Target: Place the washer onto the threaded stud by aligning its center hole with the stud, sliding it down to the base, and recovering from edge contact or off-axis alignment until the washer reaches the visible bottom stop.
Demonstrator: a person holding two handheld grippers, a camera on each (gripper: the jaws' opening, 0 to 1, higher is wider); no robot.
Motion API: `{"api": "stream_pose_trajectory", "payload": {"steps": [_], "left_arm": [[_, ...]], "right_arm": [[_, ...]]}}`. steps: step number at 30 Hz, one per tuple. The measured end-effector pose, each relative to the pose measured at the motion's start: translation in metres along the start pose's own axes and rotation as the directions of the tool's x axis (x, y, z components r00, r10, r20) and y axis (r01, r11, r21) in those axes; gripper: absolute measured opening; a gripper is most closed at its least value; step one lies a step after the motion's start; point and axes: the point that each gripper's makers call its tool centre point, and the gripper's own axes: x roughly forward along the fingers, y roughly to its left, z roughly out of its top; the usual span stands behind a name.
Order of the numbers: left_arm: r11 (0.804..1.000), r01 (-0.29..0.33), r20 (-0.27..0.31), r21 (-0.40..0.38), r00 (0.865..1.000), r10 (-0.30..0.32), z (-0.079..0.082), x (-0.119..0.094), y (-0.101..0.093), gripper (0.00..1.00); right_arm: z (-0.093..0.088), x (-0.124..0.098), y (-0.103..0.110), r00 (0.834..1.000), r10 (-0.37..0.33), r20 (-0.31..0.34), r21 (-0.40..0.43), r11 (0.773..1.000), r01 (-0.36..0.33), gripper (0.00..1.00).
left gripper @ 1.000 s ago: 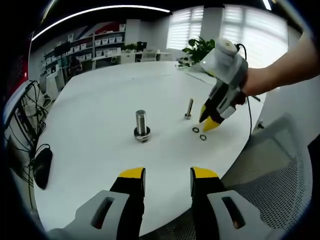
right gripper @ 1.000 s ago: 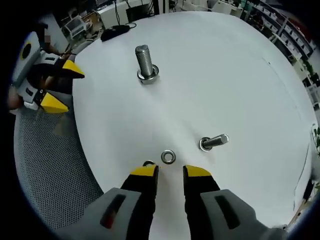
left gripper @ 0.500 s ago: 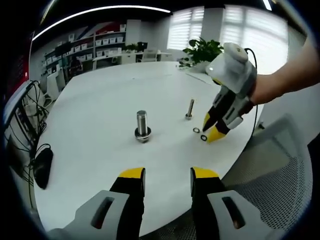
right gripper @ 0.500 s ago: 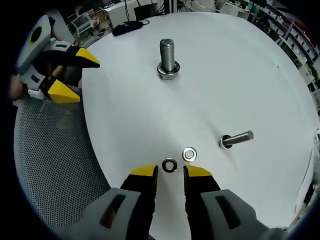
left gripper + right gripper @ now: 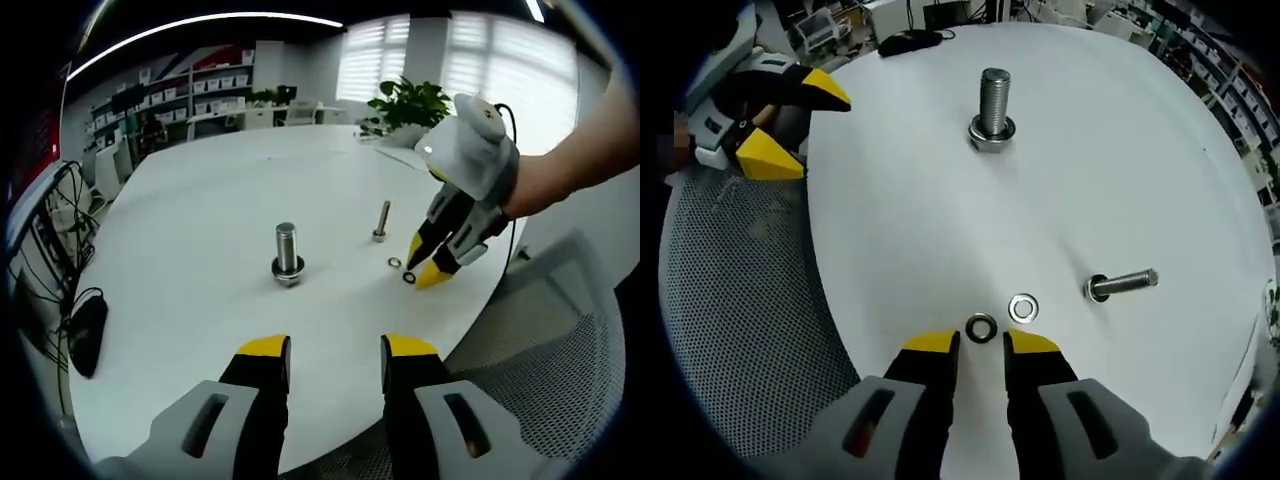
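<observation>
1. Right at the tips of the right gripper [image 5: 980, 343] two small rings lie flat on the white table [image 5: 940, 230]: a darker washer [image 5: 981, 328] sits just ahead of the gap between the jaws, and a paler washer [image 5: 1022, 307] lies just beside it, a bit further out toward the right jaw.
2. That right gripper has its yellow-tipped jaws a little apart with nothing between them, so it's open and not gripping anything.
3. Further ahead and to the right of those jaws, the thin threaded stud [image 5: 1122, 284] stands head-down on the table, well apart from both washers; no washer is on it.
4. Way out ahead of the right gripper, a fat bolt [image 5: 994, 106] stands upright with a nut or collar around its base.
5. Over on the left gripper view, the left gripper [image 5: 335, 347] hangs near the table's edge, jaws clearly spread and empty.
6. Ahead of it stands the fat bolt [image 5: 287, 256], and off to the right the thin stud [image 5: 381, 220].
7. A person's hand [image 5: 540, 185] holds the right gripper [image 5: 424, 259] angled down, its tips just beside the two rings [image 5: 402, 270].
8. Beyond the table edge there's a grey mesh chair [image 5: 740, 300].
</observation>
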Motion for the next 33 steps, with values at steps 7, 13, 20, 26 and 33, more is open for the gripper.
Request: {"api": "stream_pose_trajectory", "payload": {"steps": [7,13,20,26,33], "left_arm": [[1.0,-0.002,0.001,0.0,1.0,0.002,0.0,-0.0009,-0.0002,0.34],[1.0,-0.004,0.002,-0.001,1.0,0.004,-0.0005,-0.0002,0.0005,0.34],[1.0,-0.005,0.001,-0.003,1.0,0.005,-0.0006,-0.0002,0.0009,0.34],[1.0,-0.001,-0.004,0.0,1.0,0.001,-0.0009,0.0005,0.0001,0.34],[1.0,0.005,-0.009,0.003,1.0,-0.005,-0.0014,0.0007,-0.0012,0.34]], "right_arm": [[0.002,0.0019,0.0011,1.0,0.001,-0.01,-0.02,1.0,-0.001,0.21],[0.0033,0.0026,0.0019,0.999,0.004,-0.04,-0.03,1.0,-0.005,0.18],[0.0042,0.0036,0.0017,0.989,0.006,-0.146,-0.062,0.998,-0.015,0.16],[0.0031,0.0049,0.0006,0.965,-0.012,-0.262,-0.073,0.997,-0.008,0.16],[0.0041,0.0063,0.001,0.942,-0.048,-0.333,-0.092,0.996,0.018,0.16]]}}
